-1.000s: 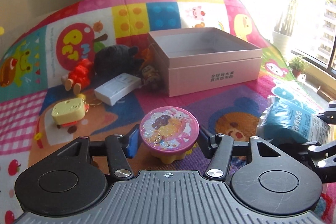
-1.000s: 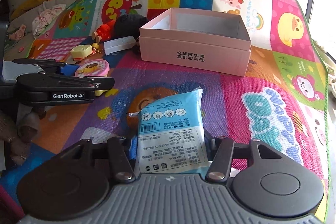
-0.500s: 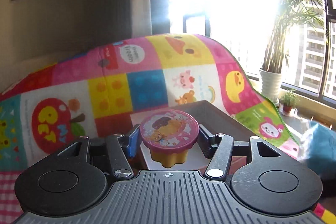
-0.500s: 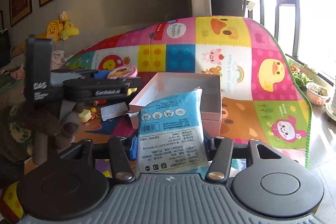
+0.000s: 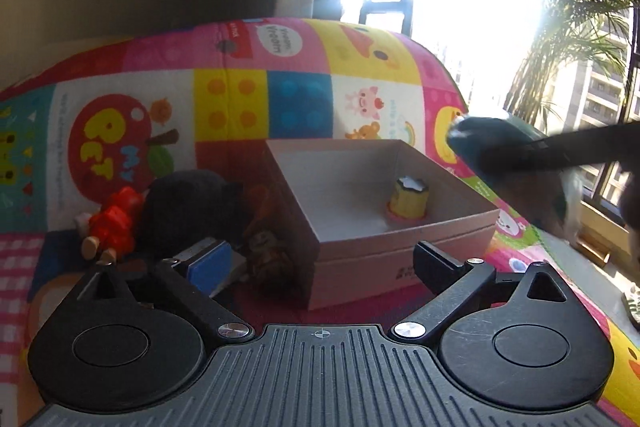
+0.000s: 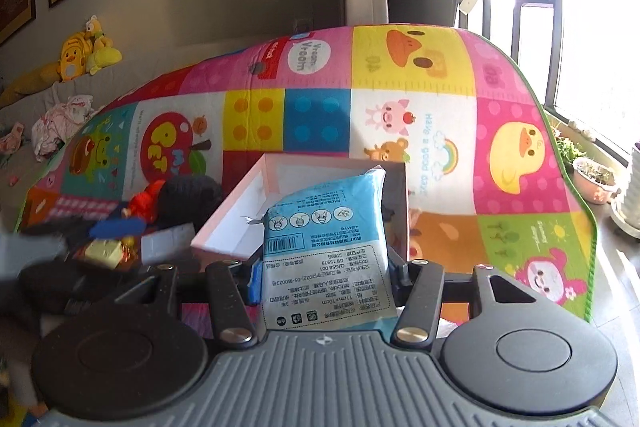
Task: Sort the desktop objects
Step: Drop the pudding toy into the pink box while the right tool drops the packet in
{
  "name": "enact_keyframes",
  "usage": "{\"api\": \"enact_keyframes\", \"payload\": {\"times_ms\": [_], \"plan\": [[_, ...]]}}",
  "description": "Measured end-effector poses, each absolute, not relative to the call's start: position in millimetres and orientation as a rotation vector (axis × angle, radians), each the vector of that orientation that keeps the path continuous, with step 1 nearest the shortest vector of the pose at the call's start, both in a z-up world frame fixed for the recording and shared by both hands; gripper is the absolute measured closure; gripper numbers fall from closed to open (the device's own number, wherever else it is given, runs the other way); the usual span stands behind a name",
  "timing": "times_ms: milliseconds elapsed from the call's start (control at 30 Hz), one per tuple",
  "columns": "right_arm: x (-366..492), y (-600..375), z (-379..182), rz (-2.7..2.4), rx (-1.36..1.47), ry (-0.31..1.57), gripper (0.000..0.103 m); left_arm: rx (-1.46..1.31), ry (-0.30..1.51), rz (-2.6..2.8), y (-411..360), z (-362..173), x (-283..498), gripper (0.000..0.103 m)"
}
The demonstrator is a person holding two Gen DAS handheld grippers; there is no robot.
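The open pink box (image 5: 400,259) stands on the colourful mat. The pink-lidded yellow toy (image 5: 408,203) lies upside down inside it at the right. My left gripper (image 5: 320,259) is open and empty, just in front of the box. My right gripper (image 6: 324,279) is shut on the blue wipes packet (image 6: 326,247), held above the near edge of the box (image 6: 224,223). In the left wrist view the packet (image 5: 492,143) and right gripper show blurred at the right, over the box's right side.
Left of the box lie a red toy figure (image 5: 112,223), a black plush (image 5: 188,207), a brown toy (image 5: 268,251) and a white box (image 6: 168,243). A yellow toy (image 6: 104,251) lies further left. Potted plants (image 6: 592,179) stand by the window on the right.
My left gripper opened and let the pink-lidded toy fall into the box, then drew back. My right gripper carried the packet closer, over the box.
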State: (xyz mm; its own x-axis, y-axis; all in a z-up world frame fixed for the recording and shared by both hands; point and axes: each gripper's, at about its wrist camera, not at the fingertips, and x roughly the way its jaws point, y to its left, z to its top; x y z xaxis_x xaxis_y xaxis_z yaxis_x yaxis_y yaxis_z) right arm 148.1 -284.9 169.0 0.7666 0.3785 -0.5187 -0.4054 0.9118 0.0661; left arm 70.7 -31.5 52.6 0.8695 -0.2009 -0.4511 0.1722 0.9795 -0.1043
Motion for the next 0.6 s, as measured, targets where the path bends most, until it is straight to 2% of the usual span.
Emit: {"api": "enact_keyframes", "payload": {"times_ms": [133, 200, 367, 500, 600], "plan": [[212, -252, 177, 0.421, 0.023, 0.551, 0.049, -0.08, 0.5, -0.158, -14, 47, 52, 0.001], [236, -239, 173, 0.403, 0.027, 0.571, 0.042, -0.087, 0.519, -0.124, -3, 42, 44, 0.0], [252, -236, 148, 0.221, -0.118, 0.557, 0.042, -0.133, 0.556, -0.077, 22, 28, 25, 0.0], [261, -258, 111, 0.101, -0.149, 0.685, 0.065, -0.186, 0.551, -0.062, 33, 25, 20, 0.0], [263, -265, 93, 0.105, -0.163, 0.742, 0.072, -0.198, 0.543, -0.031, 39, 25, 19, 0.0]]}}
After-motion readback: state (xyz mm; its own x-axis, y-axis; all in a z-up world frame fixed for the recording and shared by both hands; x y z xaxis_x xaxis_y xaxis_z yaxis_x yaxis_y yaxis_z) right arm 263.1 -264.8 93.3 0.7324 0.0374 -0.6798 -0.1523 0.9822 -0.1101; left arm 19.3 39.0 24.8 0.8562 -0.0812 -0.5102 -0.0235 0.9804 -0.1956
